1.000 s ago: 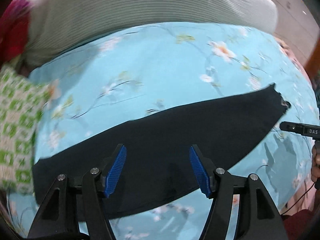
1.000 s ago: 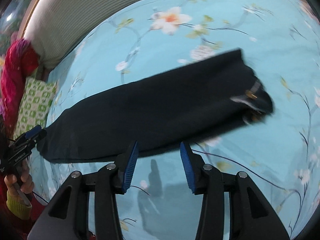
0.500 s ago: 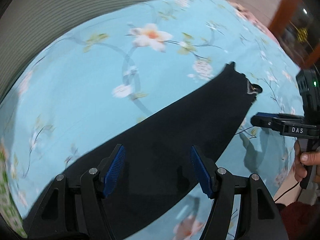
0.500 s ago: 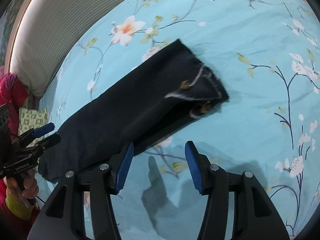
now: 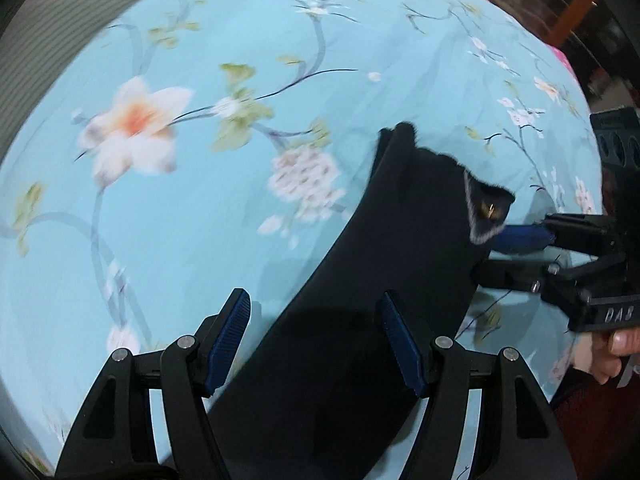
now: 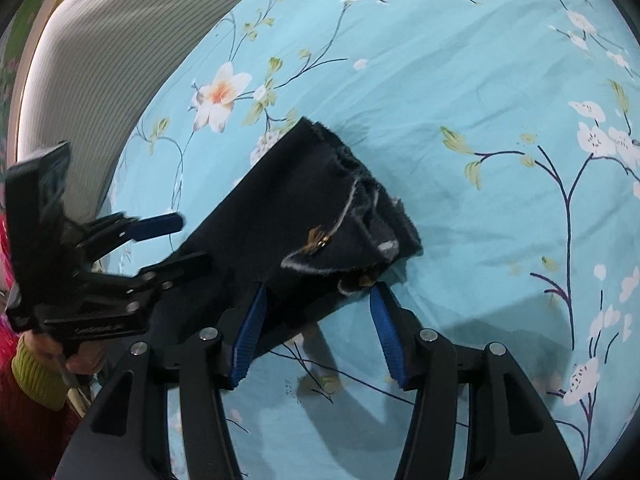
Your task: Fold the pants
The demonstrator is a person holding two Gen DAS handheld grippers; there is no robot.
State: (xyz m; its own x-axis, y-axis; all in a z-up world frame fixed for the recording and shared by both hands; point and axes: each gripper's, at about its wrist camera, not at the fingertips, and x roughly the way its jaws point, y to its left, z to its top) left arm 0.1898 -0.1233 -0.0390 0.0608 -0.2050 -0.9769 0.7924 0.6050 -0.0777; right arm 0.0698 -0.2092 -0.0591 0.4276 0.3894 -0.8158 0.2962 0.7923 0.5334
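While the dark pants lie lengthwise on the bed, already doubled leg on leg, both grippers hang wide-fingered: right gripper at the waistband, probably to lift it; left gripper over mid-leg.

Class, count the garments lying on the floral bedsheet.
1: dark navy folded pants lie across the light blue floral bedsheet, between both open hand-held grippers. Anything beyond the frame is unseen.

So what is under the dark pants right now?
The dark pants lie on the blue floral bedsheet, which shows all around them. Anything between the pants and the sheet is covered.
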